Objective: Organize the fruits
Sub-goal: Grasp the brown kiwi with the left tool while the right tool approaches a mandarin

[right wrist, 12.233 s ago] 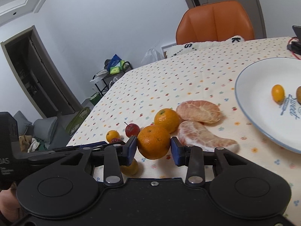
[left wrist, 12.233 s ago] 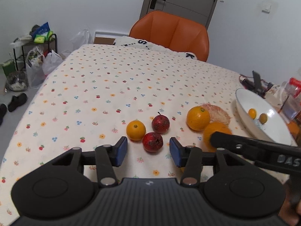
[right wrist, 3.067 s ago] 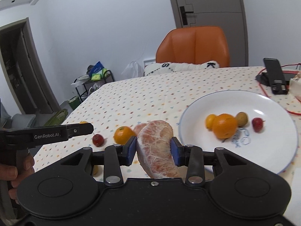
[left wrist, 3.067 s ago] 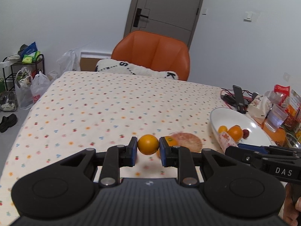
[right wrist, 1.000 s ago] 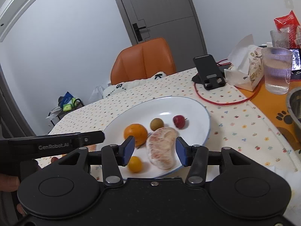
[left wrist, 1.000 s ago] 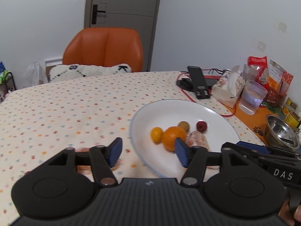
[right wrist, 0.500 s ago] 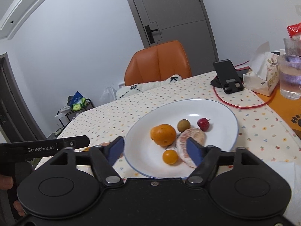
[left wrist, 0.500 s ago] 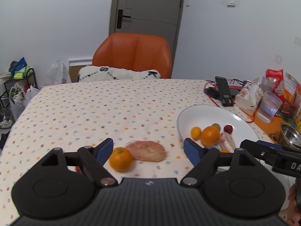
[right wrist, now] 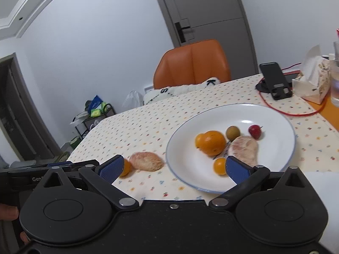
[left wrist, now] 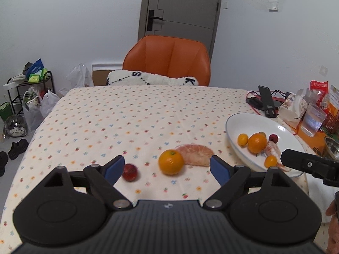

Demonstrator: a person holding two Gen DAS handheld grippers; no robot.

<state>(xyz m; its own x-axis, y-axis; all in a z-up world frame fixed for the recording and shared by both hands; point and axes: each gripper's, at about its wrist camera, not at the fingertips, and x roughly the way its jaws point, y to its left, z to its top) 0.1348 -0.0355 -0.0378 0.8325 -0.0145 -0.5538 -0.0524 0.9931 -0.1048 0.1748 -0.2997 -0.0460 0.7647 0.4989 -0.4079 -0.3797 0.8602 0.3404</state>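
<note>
We log a table under a cream cloth dotted with small fruit prints (left wrist: 127, 116), an orange padded chair (left wrist: 167, 61) and a grey door (left wrist: 182, 6) behind — both our left gripper (left wrist: 167, 167) and right gripper (right wrist: 172, 167) spread wide, empty. On the cloth: one round orange (left wrist: 171, 162), a peeled pomelo segment (left wrist: 196, 156), a small red fruit (left wrist: 129, 171) half hidden by a blue pad. The white blue-rimmed plate (right wrist: 275, 148) holds six fruits — blurred.

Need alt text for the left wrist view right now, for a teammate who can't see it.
The open left gripper hovers over a dotted tablecloth, facing an orange, a peeled citrus segment and a small red fruit. At right, a white plate holds more fruit; an orange chair stands behind.
</note>
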